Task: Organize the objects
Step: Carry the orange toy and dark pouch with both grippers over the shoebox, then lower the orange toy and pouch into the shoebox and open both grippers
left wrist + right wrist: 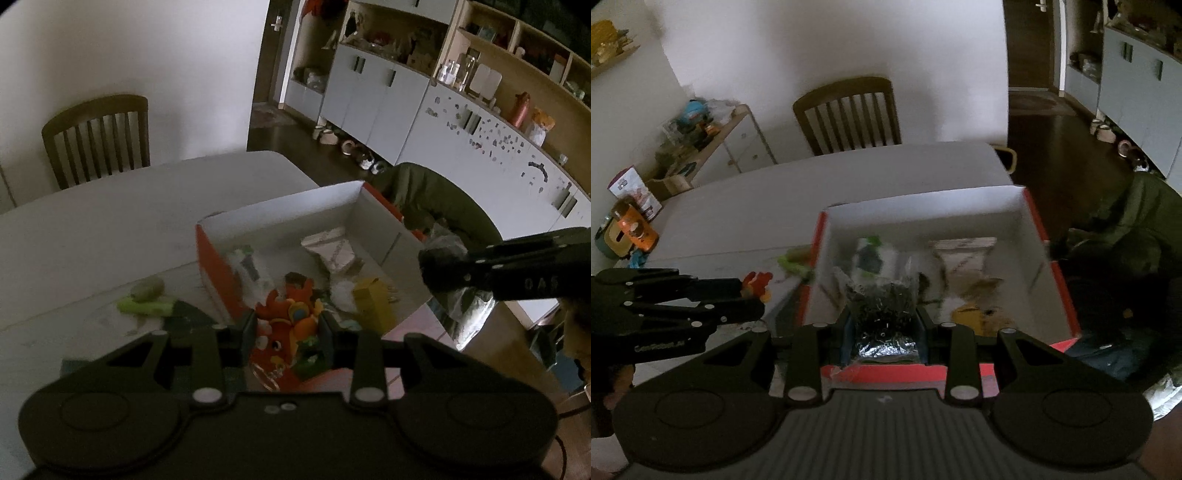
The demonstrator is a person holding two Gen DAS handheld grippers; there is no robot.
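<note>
While each gripper (288, 328) (884, 325) clamps a toy (286, 332) or bag (882, 317), the box (923, 206) holds packets.

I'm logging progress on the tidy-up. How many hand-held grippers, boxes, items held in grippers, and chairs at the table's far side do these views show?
Hand-held grippers: 2 (left, right)
Box: 1
Held items: 2 (orange toy, dark bag)
Chair: 1
Total: 6
</note>
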